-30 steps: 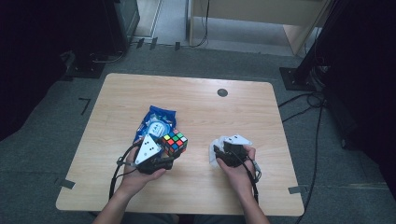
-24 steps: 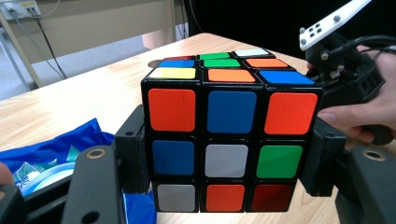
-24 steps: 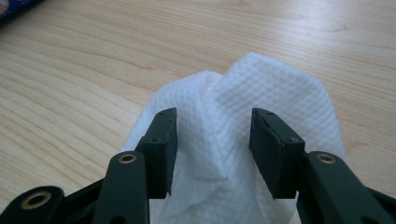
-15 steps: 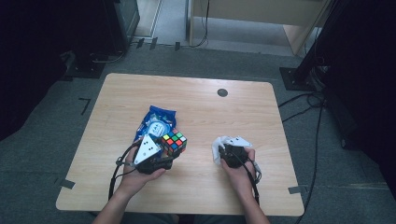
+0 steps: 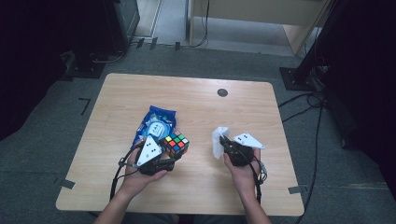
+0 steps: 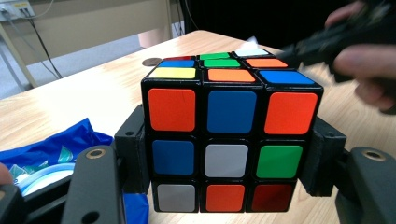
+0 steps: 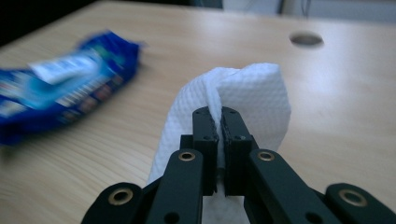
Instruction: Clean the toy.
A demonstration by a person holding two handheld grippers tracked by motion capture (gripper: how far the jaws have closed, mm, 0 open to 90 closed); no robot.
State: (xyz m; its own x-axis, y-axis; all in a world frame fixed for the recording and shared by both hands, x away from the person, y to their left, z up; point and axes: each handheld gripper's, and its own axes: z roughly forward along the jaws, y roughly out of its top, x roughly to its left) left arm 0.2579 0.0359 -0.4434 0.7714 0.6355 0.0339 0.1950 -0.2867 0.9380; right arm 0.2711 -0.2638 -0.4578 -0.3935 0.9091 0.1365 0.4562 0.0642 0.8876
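Observation:
A scrambled puzzle cube (image 6: 231, 126) sits clamped between the jaws of my left gripper (image 6: 231, 158), its front face showing orange, blue, white and green squares. From above, the cube (image 5: 174, 143) rests at the table's middle front, just ahead of the left gripper (image 5: 164, 154). My right gripper (image 7: 218, 128) is shut on a folded white wipe (image 7: 243, 93), which stands up around the jaw tips. The high view has the wipe (image 5: 218, 140) lifted at the right gripper (image 5: 225, 142), to the right of the cube.
A blue wet-wipe packet (image 5: 155, 124) lies flat behind the left gripper, also seen as the packet (image 7: 60, 84) in the right gripper view. A round cable hole (image 5: 222, 92) is in the wooden table (image 5: 196, 107) at the back. Cables trail on the floor at right.
My right gripper has turned and moved slightly left, raising the white wipe up toward the cube. The left gripper and cube have stayed put.

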